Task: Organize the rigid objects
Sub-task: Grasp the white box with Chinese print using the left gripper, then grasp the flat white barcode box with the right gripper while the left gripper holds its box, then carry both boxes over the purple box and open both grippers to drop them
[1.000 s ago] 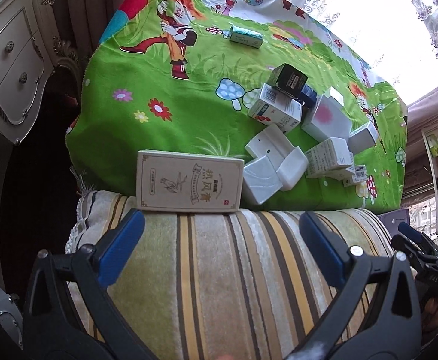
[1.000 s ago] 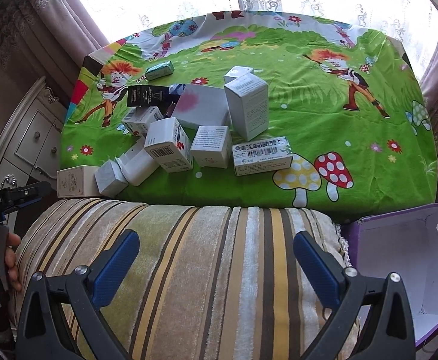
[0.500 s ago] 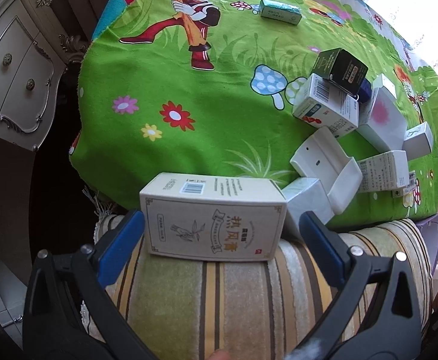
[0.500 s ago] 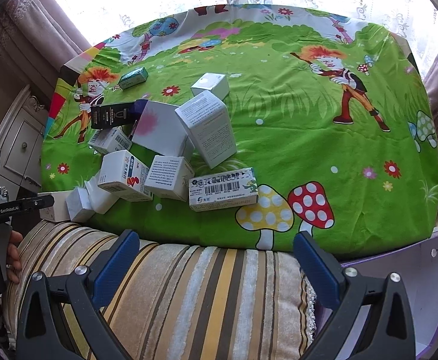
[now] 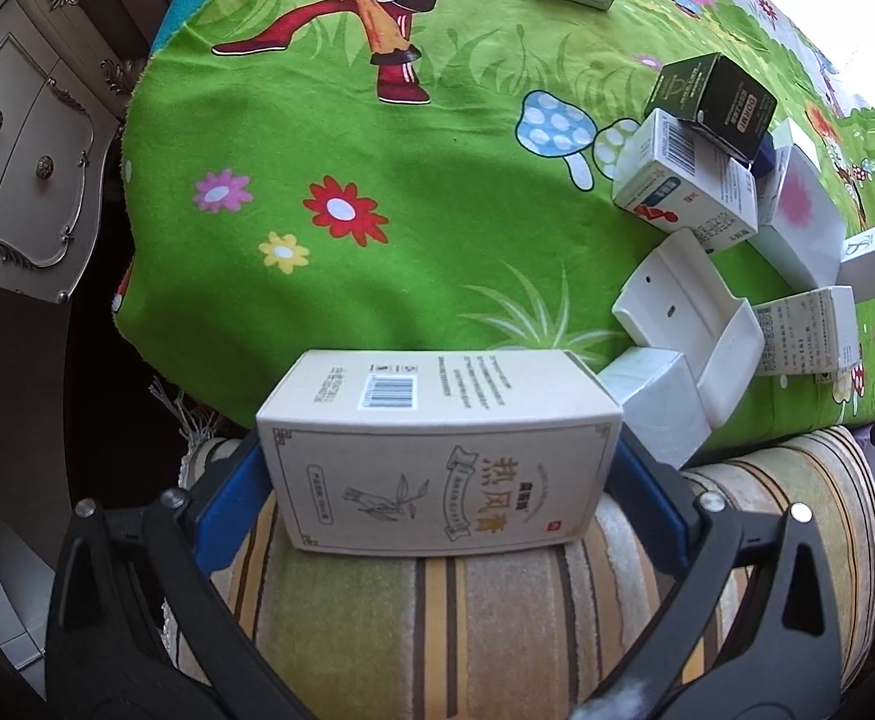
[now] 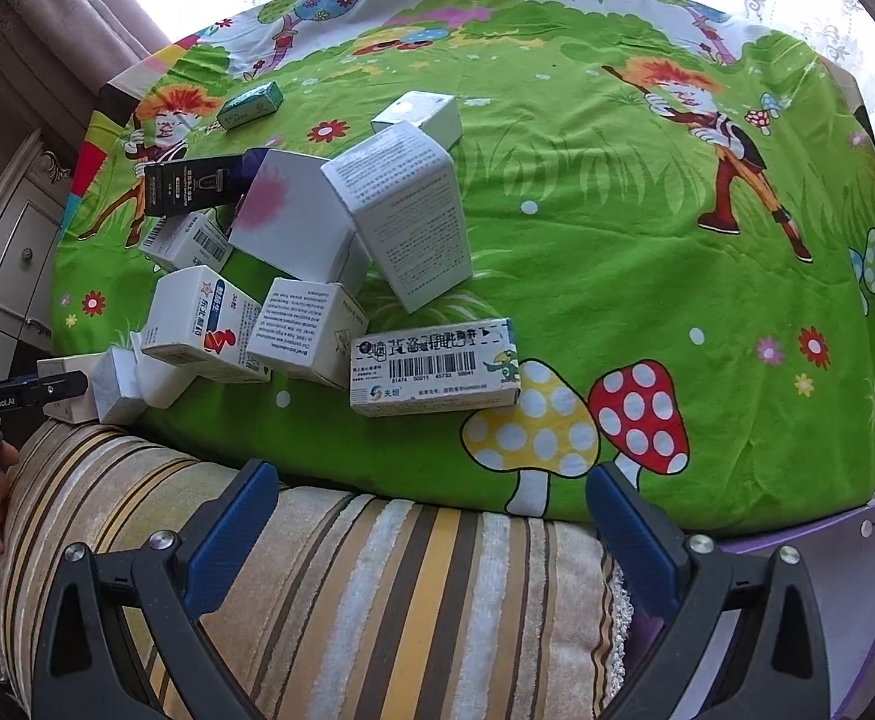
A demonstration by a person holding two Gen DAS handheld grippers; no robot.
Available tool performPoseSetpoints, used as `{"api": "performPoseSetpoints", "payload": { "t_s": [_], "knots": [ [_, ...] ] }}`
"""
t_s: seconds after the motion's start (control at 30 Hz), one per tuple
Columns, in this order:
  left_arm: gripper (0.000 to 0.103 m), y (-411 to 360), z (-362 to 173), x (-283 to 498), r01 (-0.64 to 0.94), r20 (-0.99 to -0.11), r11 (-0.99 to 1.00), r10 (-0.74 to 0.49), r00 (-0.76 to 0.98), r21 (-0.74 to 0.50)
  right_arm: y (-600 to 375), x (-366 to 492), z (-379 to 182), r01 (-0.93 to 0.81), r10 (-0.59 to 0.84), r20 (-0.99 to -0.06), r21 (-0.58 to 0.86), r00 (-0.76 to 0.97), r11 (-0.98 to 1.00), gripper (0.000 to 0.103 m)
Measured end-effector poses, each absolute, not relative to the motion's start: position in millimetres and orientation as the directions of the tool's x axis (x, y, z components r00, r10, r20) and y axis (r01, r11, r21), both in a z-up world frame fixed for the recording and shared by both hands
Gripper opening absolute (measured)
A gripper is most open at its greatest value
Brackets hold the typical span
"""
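Left gripper (image 5: pixel 437 480) has advanced, apparently now clamping the cream box (image 5: pixel 437 450); right gripper (image 6: pixel 431 516) stays wide.

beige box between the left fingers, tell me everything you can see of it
The beige box looks like a printed cardboard carton with a decorative border, Chinese characters and a plant drawing on its front, and a barcode and fine print on top. It lies lengthwise on the striped cushion at the green cloth's edge, between the left gripper's blue fingers. A small white box sits beside it.
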State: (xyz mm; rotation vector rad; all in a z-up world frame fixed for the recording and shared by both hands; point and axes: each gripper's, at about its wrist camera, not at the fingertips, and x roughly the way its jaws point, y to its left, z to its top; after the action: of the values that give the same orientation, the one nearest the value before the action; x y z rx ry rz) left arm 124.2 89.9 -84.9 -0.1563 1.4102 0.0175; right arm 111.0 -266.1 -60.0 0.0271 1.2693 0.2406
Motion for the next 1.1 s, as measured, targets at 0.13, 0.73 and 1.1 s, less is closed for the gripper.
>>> {"api": "performPoseSetpoints", "payload": {
  "t_s": [0.13,0.73,1.1],
  "knots": [
    [0.100,92,-82,121,-0.107,-0.976,0.988,-0.092,0.197,-0.114,-257,121,-72,-0.211,0.114,-0.960,0.059,0.255,0.976,0.103],
    [0.100,75,-19,94,-0.015,-0.896,0.986,-0.144,0.420,-0.166,-233,164,-102,-0.266,0.044,-0.971,-0.020,0.234,0.964,0.092],
    [0.100,32,10,88,0.123,-0.852,0.977,-0.212,0.478,-0.174,-261,133,-67,-0.243,0.121,-0.948,0.048,0.293,0.969,0.076]
  ]
}}
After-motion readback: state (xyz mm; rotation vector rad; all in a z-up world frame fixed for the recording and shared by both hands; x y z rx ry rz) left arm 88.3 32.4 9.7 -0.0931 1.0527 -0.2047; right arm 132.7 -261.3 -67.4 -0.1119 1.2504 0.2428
